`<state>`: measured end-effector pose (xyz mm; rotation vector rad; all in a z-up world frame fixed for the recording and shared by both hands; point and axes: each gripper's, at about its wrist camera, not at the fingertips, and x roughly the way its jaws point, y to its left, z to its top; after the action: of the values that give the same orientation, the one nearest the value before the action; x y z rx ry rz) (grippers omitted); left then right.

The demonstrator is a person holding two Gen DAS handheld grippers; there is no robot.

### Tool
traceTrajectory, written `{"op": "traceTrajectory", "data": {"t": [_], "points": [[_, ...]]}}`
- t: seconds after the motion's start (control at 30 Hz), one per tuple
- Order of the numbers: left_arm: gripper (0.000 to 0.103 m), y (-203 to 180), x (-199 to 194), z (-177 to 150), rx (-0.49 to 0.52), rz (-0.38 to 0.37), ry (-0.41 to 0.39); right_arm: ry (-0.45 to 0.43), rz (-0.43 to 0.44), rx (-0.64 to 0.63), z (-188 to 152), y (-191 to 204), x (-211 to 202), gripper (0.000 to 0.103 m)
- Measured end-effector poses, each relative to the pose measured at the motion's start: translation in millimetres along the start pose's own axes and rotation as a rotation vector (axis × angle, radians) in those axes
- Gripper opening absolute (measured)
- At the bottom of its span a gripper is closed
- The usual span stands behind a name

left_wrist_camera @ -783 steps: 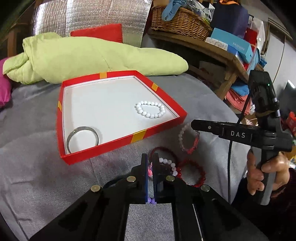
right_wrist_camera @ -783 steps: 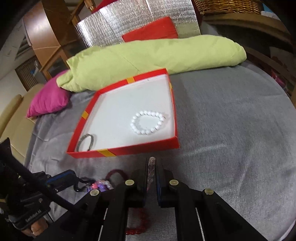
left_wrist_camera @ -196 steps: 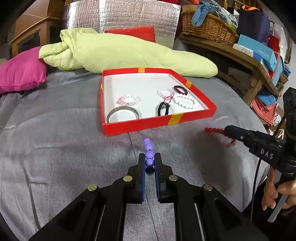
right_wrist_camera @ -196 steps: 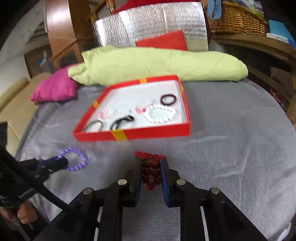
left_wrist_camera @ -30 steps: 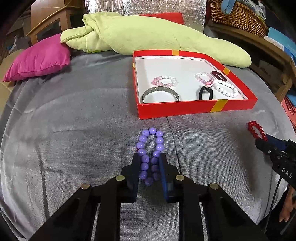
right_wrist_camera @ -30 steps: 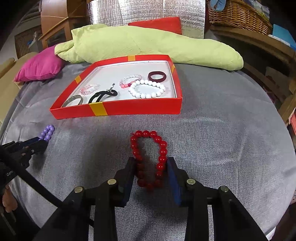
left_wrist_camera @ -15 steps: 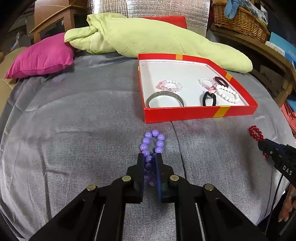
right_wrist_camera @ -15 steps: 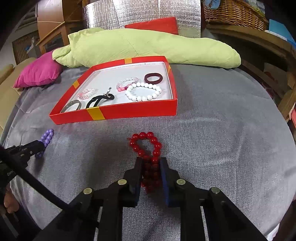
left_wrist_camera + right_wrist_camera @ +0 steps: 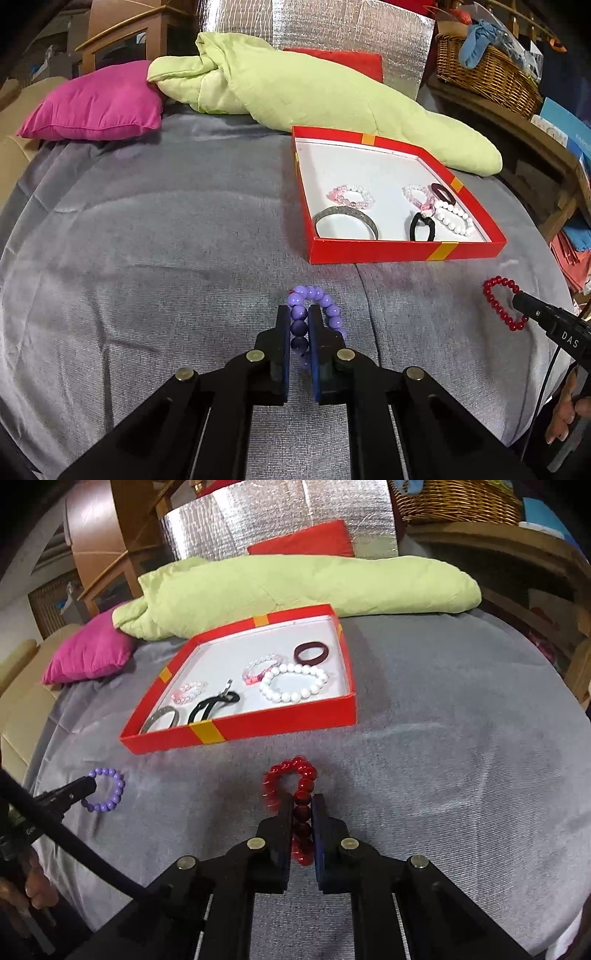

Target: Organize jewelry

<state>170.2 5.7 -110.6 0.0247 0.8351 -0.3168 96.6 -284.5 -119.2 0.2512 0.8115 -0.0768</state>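
My left gripper (image 9: 299, 314) is shut on one strand of a purple bead bracelet (image 9: 332, 314), whose loop sticks out past the fingertips just above the grey cloth. The jaws of my right gripper (image 9: 303, 801) are closing, and the pads press on a strand of a red bead bracelet (image 9: 291, 770). A red tray (image 9: 388, 251) with a white floor stands beyond both, holding a silver bangle (image 9: 345, 223), a white bead bracelet (image 9: 456, 219), pink bead bracelets, a black hair tie and a dark ring. Each gripper shows at the edge of the other's view.
A pale green quilt (image 9: 314, 92) lies behind the tray, with a magenta pillow (image 9: 92, 103) at the far left. A wooden shelf with a wicker basket (image 9: 487, 74) stands on the right. Grey cloth (image 9: 147, 258) covers the rounded surface.
Both grippers closed from straddling their bracelets to pinching a single strand. The left one rose slightly with the purple bracelet, and the tray now sits further right in its view.
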Motion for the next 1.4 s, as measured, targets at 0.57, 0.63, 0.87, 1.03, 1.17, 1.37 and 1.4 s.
{"op": "traceTrajectory", "data": {"t": [0.57, 0.63, 0.87, 1.03, 1.17, 1.37, 1.4], "points": [[0.01, -11, -17, 2, 0.039, -0.044, -0.047, 0.079, -0.026, 0.093, 3, -17, 15, 0.014], [0.01, -13, -19, 3, 0.048, -0.042, -0.055, 0.069, -0.042, 0.068, 2, -14, 16, 0.015], [0.01, -10, -28, 6, 0.033, -0.063, -0.087, -0.018, -0.024, 0.006, 3, -3, 0, 0.011], [0.01, -8, -36, 8, 0.028, -0.072, -0.122, -0.125, 0.045, 0.014, 8, -2, -23, 0.011], [0.01, -14, -36, 9, 0.05, -0.068, -0.129, -0.195, 0.092, 0.021, 14, 3, -38, 0.011], [0.01, -33, -40, 14, 0.107, -0.064, -0.147, -0.253, 0.145, 0.024, 22, 10, -52, 0.011], [0.01, -35, -40, 14, 0.112, -0.067, -0.148, -0.258, 0.152, 0.027, 25, 11, -53, 0.011]]}}
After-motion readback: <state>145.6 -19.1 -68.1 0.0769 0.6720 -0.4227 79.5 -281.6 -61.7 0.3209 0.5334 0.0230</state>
